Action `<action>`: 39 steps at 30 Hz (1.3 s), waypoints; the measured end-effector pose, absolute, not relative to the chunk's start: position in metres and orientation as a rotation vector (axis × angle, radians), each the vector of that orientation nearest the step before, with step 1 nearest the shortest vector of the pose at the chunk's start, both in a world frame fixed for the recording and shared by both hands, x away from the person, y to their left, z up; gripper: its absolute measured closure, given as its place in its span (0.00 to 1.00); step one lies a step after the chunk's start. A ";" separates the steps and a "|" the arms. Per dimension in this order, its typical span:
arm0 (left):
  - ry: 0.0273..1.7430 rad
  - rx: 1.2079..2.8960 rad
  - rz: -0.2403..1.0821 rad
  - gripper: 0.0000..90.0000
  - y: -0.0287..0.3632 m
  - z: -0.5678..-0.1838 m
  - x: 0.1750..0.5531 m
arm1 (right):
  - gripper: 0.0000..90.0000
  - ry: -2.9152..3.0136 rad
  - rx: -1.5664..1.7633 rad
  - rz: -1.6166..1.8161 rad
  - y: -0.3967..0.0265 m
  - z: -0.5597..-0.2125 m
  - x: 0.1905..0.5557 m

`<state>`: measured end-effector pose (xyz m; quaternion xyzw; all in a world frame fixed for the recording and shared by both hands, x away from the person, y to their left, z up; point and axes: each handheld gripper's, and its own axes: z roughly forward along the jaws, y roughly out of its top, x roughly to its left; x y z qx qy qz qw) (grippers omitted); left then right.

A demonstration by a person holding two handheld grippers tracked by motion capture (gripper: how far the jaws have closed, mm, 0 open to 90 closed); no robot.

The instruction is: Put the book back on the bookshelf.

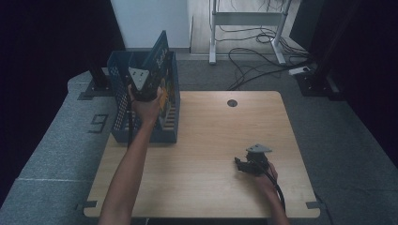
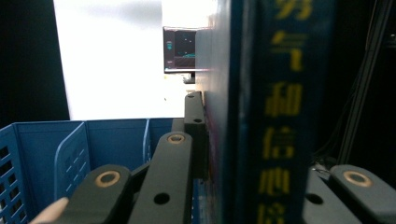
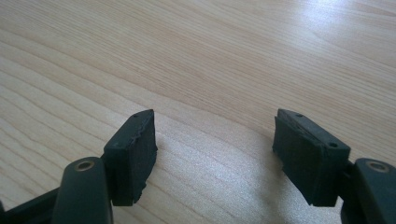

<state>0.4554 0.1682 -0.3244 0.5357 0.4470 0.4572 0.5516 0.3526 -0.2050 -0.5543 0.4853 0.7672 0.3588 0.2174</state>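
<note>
Low in the high view, right of centre, the right tool (image 1: 240, 164) rests on the bare worktop (image 1: 211, 140), well apart from everything else. Its own view shows the 2 jaws spread with nothing but wood grain between them, so it is released and idle.

Farther up, at the upper left of the high view, the left tool (image 1: 143, 86) hangs over the blue rack (image 1: 141, 133) that sits on the worktop's left edge. It is clenched on a blue book (image 1: 159, 56), which stands upright and a little tilted in the rack's right side. In the left gripper view the book (image 2: 275, 116) fills the right half, spine with yellow characters facing the camera, with the jaws pressing on both sides and the rack's dividers (image 2: 70, 154) at lower left.

Judged from here, the risks are these: the tilted book could catch on a divider or the rack wall, and a push could then shove the light rack off the edge. A release before the book is seated could let it topple.
</note>
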 end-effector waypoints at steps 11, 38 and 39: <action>1.056 1.274 1.108 0.91 0.163 -0.332 0.464 | 0.33 2.121 1.347 0.995 -0.205 -0.554 0.352; 1.091 1.383 1.086 0.91 0.150 -0.393 0.475 | 0.32 2.126 1.343 0.995 -0.205 -0.554 0.351; 1.083 1.395 1.093 0.91 0.149 -0.394 0.473 | 0.32 2.128 1.342 0.997 -0.205 -0.554 0.351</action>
